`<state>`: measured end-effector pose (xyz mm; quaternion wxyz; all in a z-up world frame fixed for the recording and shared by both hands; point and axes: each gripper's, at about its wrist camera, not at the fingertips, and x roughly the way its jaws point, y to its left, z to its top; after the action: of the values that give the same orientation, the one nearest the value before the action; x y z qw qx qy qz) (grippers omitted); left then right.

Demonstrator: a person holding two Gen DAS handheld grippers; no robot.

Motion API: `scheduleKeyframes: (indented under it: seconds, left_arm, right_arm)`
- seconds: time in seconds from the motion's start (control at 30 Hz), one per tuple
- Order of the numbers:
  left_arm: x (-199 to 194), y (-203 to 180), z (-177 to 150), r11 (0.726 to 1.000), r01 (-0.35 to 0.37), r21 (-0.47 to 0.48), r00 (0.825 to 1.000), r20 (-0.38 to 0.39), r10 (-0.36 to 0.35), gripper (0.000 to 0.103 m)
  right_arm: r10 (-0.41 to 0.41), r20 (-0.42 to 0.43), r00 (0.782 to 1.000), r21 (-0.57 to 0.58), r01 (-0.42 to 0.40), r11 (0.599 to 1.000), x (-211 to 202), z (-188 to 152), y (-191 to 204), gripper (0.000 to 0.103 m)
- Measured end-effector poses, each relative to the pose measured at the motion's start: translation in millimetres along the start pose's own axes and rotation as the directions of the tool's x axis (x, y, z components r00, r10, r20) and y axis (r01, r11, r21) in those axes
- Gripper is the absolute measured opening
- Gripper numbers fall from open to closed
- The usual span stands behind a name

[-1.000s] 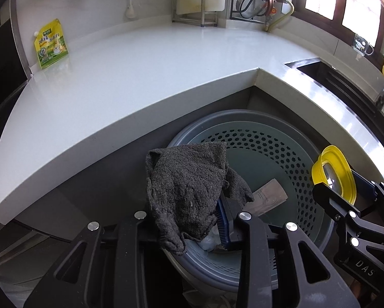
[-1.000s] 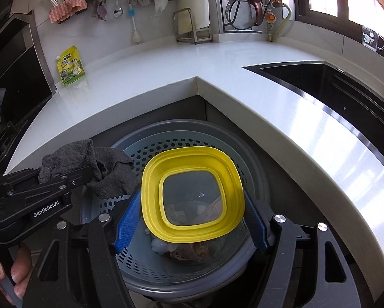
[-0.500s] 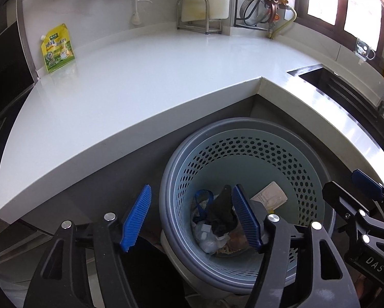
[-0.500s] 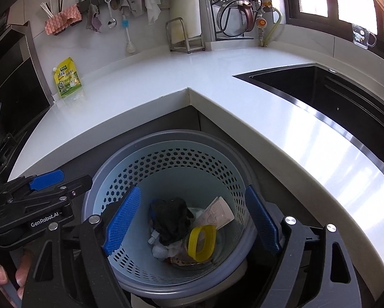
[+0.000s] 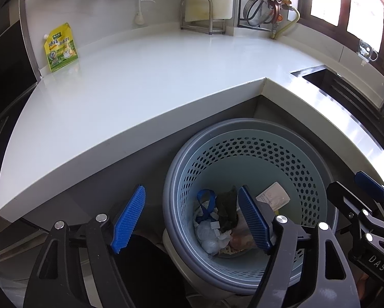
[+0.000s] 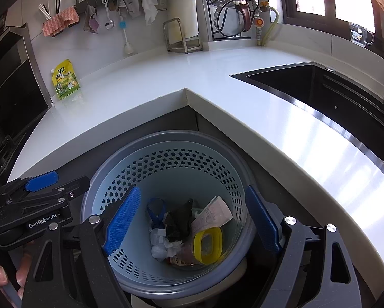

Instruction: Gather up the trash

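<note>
Now trash [image 6: 184, 233] inside basket [image 6: 166, 161]

Black left claw [image 5: 192, 220], blue ribbed pads [image 5: 129, 222], silver screws; "GenRobot.AI" in white on its side

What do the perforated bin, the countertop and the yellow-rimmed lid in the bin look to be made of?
Perforated bin: moulded plastic, matt grey-blue, judging by its even punched holes and thick rolled rim. Countertop: smooth glossy white slab, stone or a composite by its sheen and reflections; which one is unclear. Yellow-rimmed lid: likely plastic, opaque yellow rim around a clear centre.
</note>
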<state>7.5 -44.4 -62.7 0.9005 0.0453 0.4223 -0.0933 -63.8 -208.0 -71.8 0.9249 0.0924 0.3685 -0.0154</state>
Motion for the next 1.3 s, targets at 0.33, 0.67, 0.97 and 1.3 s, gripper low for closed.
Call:
scheduleKeyframes:
  seconds: [0.33,0.67,0.97,1.3]
  left_arm:
    - [-0.3,-0.6,-0.5,1.000,0.000,0.002,1.000,0.001,0.000,0.080]
    - [-1.5,-0.5,0.5,1.000,-0.007,0.004,1.000,0.002,0.007,0.084]
    - [-3.2,2.6,1.9,1.000,-0.012,-0.004,1.000,0.012,0.012,0.094]
    - [-3.4,6.7,2.6,0.999,-0.031,-0.023,0.999,0.009,0.032,0.097]
  right_arm:
    - [-0.005,-0.001,1.000,-0.003,0.005,1.000,1.6,-0.1,-0.5,0.080]
    - [-0.011,0.000,1.000,-0.001,0.011,1.000,1.9,-0.9,-2.1,0.080]
    - [-0.012,0.000,1.000,-0.003,0.012,1.000,2.2,-1.0,-2.2,0.080]
    - [-0.016,0.001,1.000,-0.003,0.016,1.000,2.5,-1.0,-2.0,0.080]
